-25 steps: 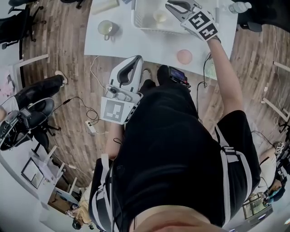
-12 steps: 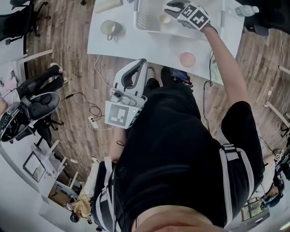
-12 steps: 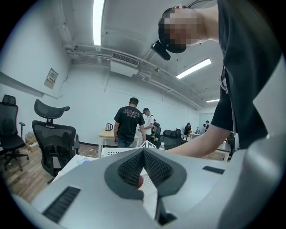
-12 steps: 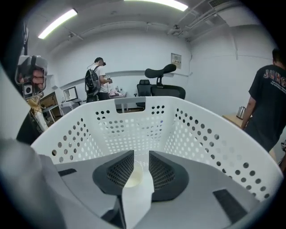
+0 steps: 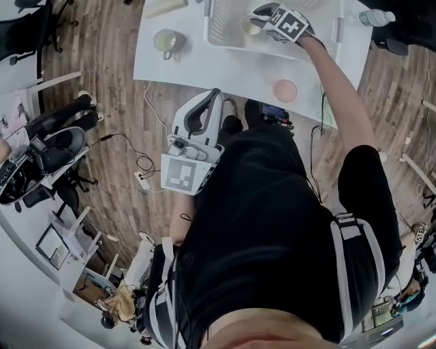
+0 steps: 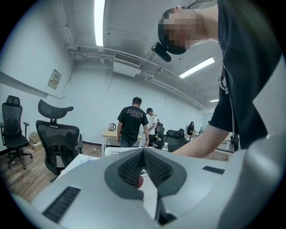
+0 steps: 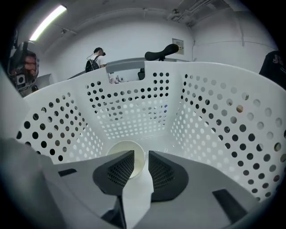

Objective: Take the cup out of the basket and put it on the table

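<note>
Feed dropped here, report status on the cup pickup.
Right gripper open, jaws just opened astride rim of cream cup, upright in white perforated basket. Left gripper shut, empty. Nothing blocking.

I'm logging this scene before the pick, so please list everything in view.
table: one, white, ahead
basket: one, white, perforated, on the table
cup: one, cream, upright in the basket
mug: one, pale, on the table left of the basket
disc: one, pink, near the table's front edge
bottle: one, clear, by the table's right corner
chairs: at least two, black, on the floor at left
left gripper: one, grey, short of the table, fingers shut, empty
right gripper: one, grey, in the basket, fingers have just been opening, cup's rim between them, not gripped
</note>
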The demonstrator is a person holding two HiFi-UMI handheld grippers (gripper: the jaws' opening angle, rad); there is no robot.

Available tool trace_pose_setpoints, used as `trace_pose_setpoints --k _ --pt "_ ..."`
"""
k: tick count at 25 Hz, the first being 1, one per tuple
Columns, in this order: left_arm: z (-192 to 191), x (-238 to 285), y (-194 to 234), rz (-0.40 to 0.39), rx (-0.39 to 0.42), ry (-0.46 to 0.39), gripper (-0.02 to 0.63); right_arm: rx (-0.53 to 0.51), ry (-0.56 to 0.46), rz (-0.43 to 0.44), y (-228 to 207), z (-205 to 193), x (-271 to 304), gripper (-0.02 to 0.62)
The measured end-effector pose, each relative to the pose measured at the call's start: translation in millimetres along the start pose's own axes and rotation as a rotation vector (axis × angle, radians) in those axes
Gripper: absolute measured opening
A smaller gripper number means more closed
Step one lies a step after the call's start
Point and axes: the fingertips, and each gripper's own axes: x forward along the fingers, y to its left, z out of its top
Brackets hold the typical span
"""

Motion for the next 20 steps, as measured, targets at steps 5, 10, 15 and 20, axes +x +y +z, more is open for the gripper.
trace_pose_setpoints --k 5,10,15,20 --pt "0 -5 1 0.011 0.000 0.008 0.020 -0.025 0.055 -0.009 4 -7 3 0.050" --pt "-13 -10 -3 0.004 0.000 0.018 0.020 -0.033 0.053 -0.015 7 -5 -1 0.028" --pt "7 -4 -7 -0.014 -0.001 -0.012 0.020 -0.022 0.036 -0.044 0 -1 -9 0.029" --pt "-5 -10 -8 -0.022 0.010 0.008 0.020 -0.016 0.013 -0.075 -3 8 -23 0.029"
